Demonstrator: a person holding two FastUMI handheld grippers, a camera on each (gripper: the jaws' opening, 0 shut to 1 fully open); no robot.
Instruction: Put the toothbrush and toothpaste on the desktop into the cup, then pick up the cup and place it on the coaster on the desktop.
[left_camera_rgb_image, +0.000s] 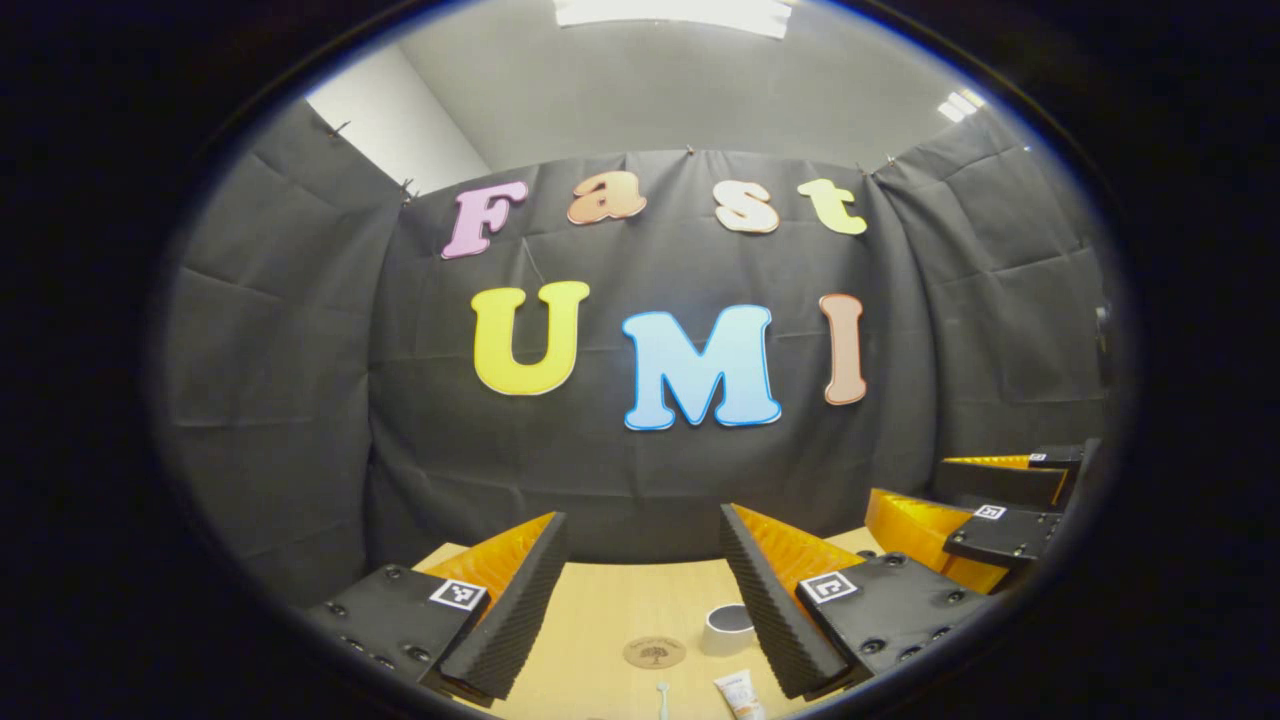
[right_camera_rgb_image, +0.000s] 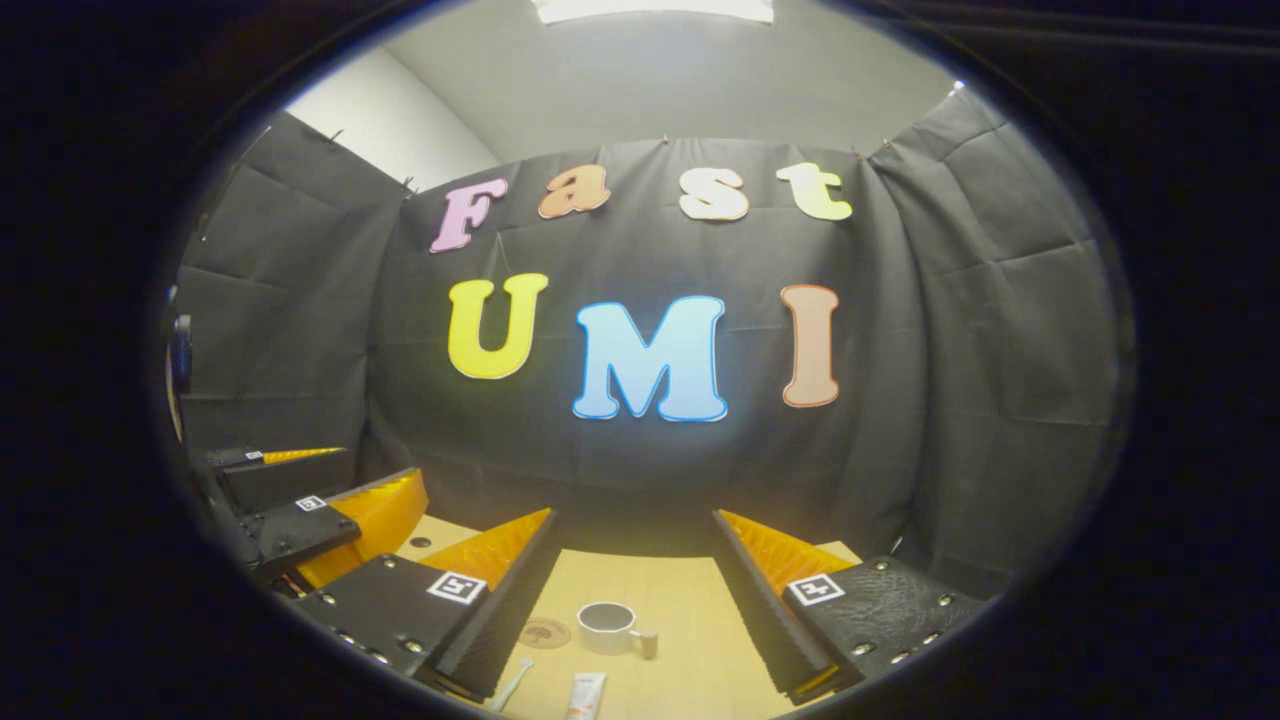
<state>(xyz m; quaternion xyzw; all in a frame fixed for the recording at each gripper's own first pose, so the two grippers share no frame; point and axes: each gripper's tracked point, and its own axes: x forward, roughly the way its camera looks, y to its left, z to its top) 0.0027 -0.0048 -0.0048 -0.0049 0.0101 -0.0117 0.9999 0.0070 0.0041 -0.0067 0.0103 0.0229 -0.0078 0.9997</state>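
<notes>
In the right gripper view the cup (right_camera_rgb_image: 607, 622) stands at the bottom centre on the desktop (right_camera_rgb_image: 690, 620), its handle toward the right; its inside looks dark, contents cannot be told. The coaster (right_camera_rgb_image: 545, 632) lies just left of it, the toothbrush (right_camera_rgb_image: 512, 686) and toothpaste (right_camera_rgb_image: 585, 697) lower, near the frame edge. The right gripper (right_camera_rgb_image: 635, 600) and the left gripper (left_camera_rgb_image: 640, 605) both stand wide open, holding nothing, above bare desktop. Tube writing is unreadable.

The right gripper (right_camera_rgb_image: 640, 610) hangs with fingers apart above the cup (right_camera_rgb_image: 607, 625), coaster (right_camera_rgb_image: 545, 632), toothbrush (right_camera_rgb_image: 512, 684) and toothpaste (right_camera_rgb_image: 586, 695).

Matt wooden desktop (right_camera_rgb_image: 690, 610) — glossy cup (right_camera_rgb_image: 606, 626).
</notes>
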